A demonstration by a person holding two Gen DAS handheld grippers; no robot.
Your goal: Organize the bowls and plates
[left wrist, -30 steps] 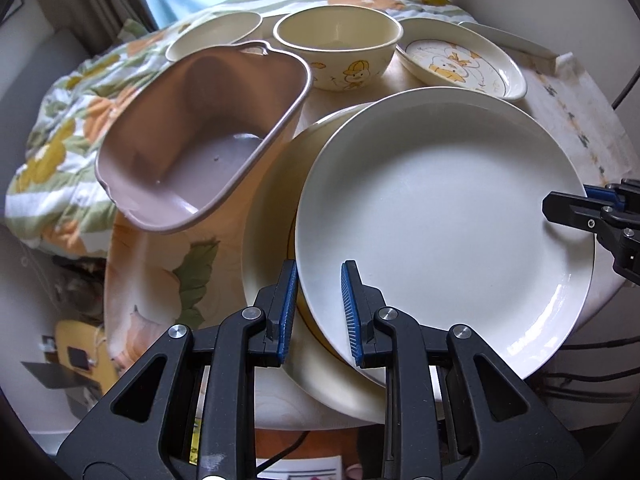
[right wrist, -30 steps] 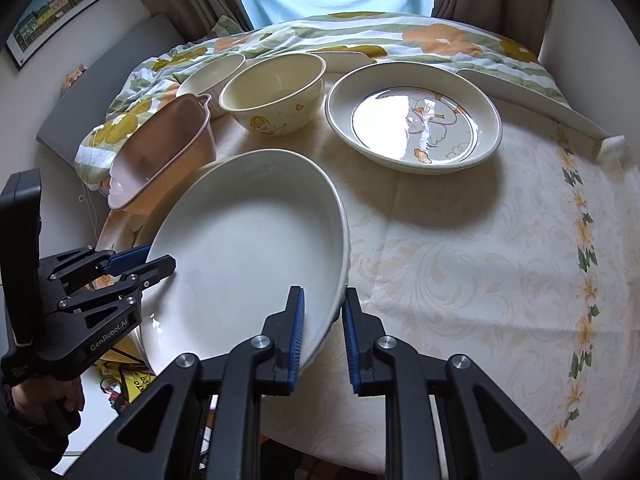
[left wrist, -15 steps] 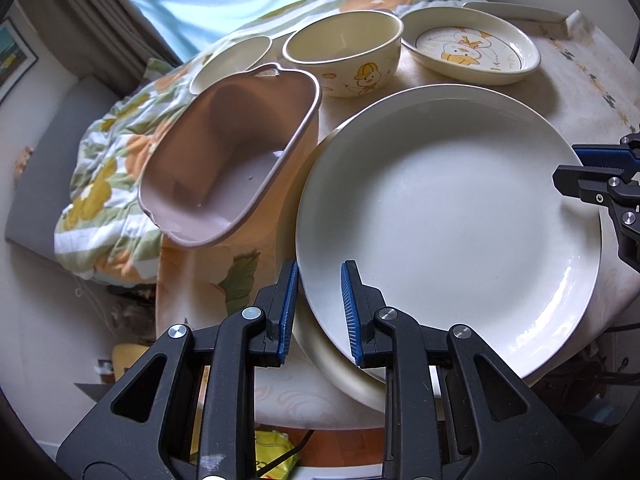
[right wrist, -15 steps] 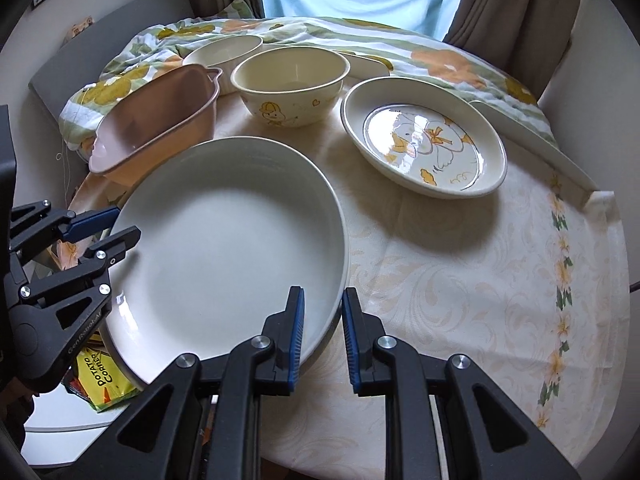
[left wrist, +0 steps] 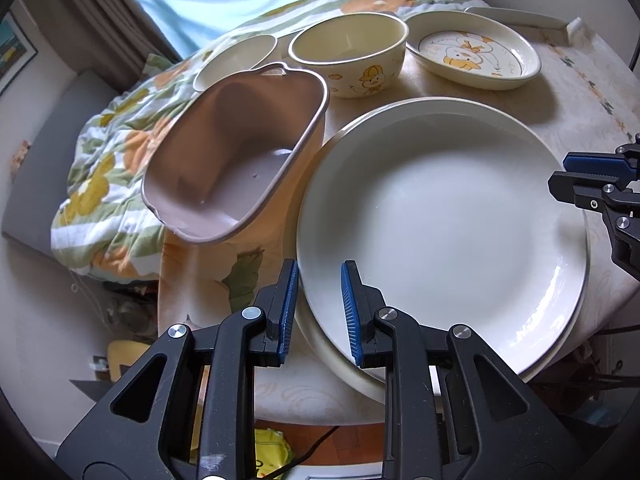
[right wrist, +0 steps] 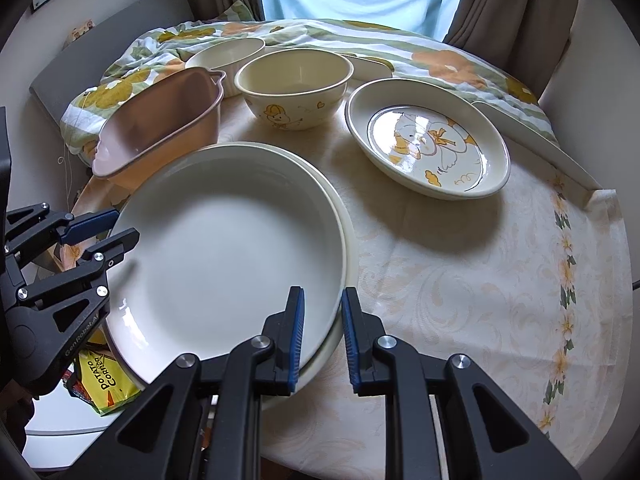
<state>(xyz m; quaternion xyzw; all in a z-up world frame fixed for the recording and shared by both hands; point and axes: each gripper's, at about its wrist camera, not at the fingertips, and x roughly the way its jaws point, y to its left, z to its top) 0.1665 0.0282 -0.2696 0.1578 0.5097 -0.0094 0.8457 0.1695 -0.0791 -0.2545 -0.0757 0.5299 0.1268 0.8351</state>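
Through the left wrist camera we see our left claw (left wrist: pixel 318 312) with its blue pads parted around the near rim of the white plate (left wrist: pixel 440 216), one pad outside the rim and one over it; a gap shows on each side, so we cannot tell if they press the rim. This plate lies on a second cream plate (left wrist: pixel 360 380), whose edge peeks out beneath. At the right edge of this view the right claw (left wrist: pixel 592 176) reaches in beside the plate's far rim.

The right wrist camera gives what the left one hides: our right claw (right wrist: pixel 322 332) straddles the rims of both stacked plates, its pads parted, the left pad over the white plate (right wrist: pixel 224 248) and the right pad outside the lower plate (right wrist: pixel 348 240). It also shows the left claw (right wrist: pixel 108 228) from the side at the plate's opposite rim, and a yellow snack packet (right wrist: pixel 104 380) below the worktop (right wrist: pixel 480 280) edge.

Left to right on the worktop stand a pink tub (left wrist: pixel 236 156), tilted and holding nothing, a small cream bowl (left wrist: pixel 236 56) behind it, a cartoon bowl (left wrist: pixel 352 52) with nothing visible inside, and a duck dish (left wrist: pixel 472 48), likewise bare. A floral quilt (left wrist: pixel 112 152) lies behind them.
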